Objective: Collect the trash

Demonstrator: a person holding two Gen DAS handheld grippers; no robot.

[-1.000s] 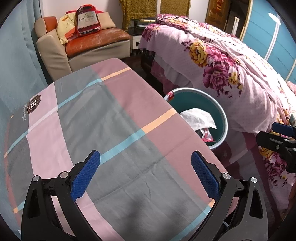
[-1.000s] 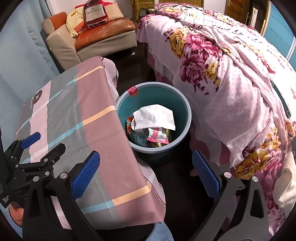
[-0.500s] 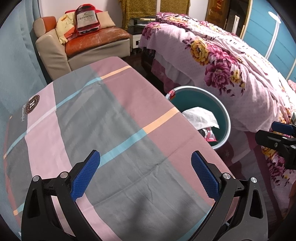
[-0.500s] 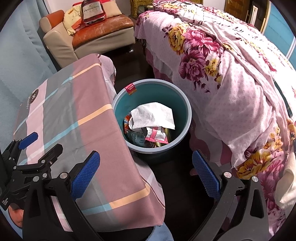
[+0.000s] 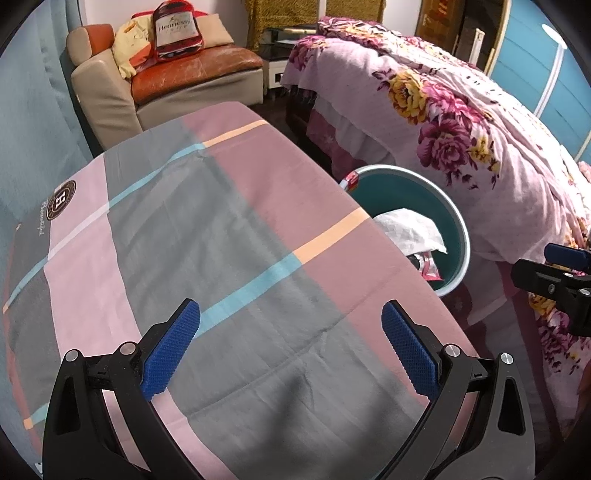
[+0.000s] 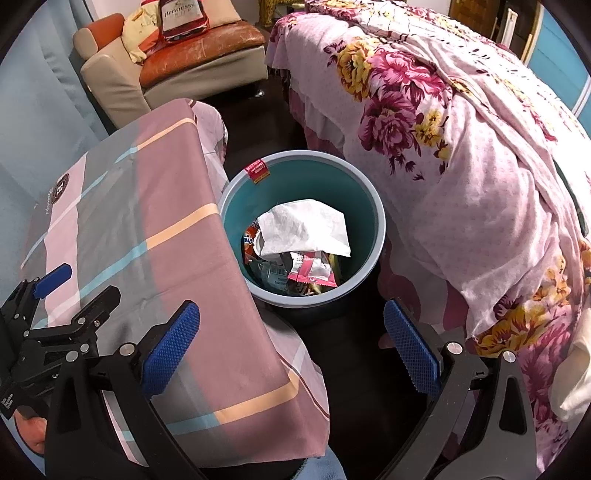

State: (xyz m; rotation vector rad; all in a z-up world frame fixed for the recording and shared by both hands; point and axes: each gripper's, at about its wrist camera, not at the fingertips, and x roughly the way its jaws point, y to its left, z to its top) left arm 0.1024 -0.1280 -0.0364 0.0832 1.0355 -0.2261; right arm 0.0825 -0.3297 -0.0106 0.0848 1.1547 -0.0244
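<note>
Blue textured pads line both tools, and each stands spread wide with nothing between its fingers. The left tool [image 5: 290,343] hangs over the table [image 5: 229,236], which is draped in a checked cloth of grey, pink and mauve blocks with pale blue and orange stripes. The right tool [image 6: 291,343] is off the table's edge, above the dark floor [image 6: 354,369] between table and bed.

Just beyond the right tool, on the floor beside the table's edge, stands the teal bin [image 6: 365,206]. The trash is inside it: a crumpled white paper sheet [image 6: 304,229] on top, with a pink-and-white wrapper [image 6: 312,271] and other packets beneath.

Past the bin is the bed [image 6: 461,147] under a pink floral cover. Farthest off, an orange-cushioned sofa [image 5: 192,70] carries a bottle-shaped cushion [image 5: 177,31].
</note>
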